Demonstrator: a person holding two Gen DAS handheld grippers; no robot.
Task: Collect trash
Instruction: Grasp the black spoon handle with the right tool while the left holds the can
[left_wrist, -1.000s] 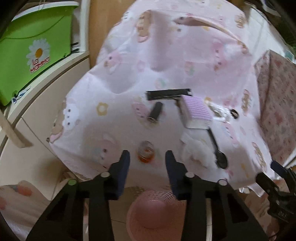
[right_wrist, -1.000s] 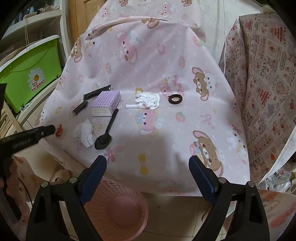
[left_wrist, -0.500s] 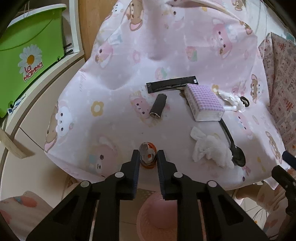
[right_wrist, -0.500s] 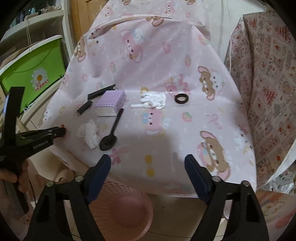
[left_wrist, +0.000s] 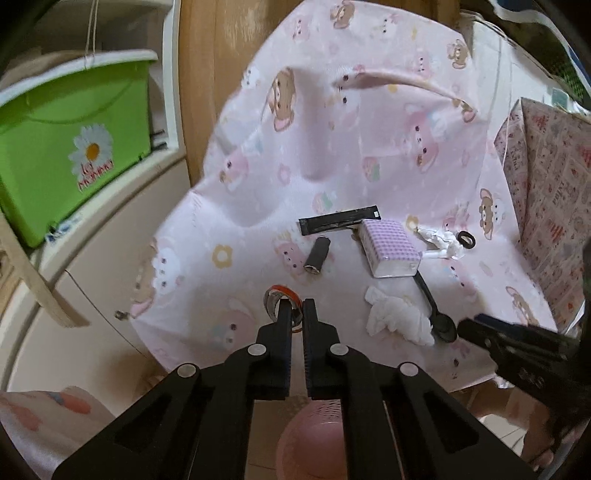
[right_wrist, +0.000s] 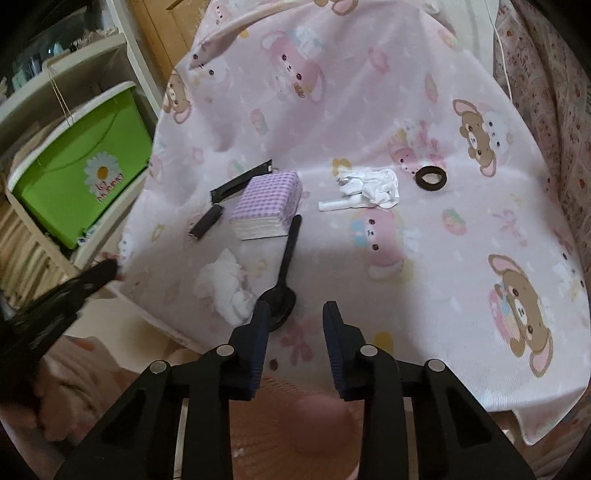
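left wrist view: left gripper (left_wrist: 297, 308) has just closed its jaws on the small red-rimmed tape roll (left_wrist: 280, 299) at the near edge of the pink cloth (left_wrist: 332, 147); a second ago the roll lay between wide-open fingers, now it is pinched. judgement: first piece of trash secured, drop into the pink basket (left_wrist: 314, 439) below comes next. right gripper (right_wrist: 293, 314) has just been narrowing, nothing between its pads yet; it hangs just above the bowl of the black spoon (right_wrist: 282, 280), part-open. count on cloth: one tape roll, one crumpled white tissue (right_wrist: 225, 284), one black spoon, one purple checked napkin pack (right_wrist: 267, 205), one black flat strip (right_wrist: 242, 181), one dark small tube (right_wrist: 207, 221), one white wrapper wad (right_wrist: 373, 186), one black ring (right_wrist: 431, 178). one basket. one green bin (left_wrist: 70, 147) on shelf at left.
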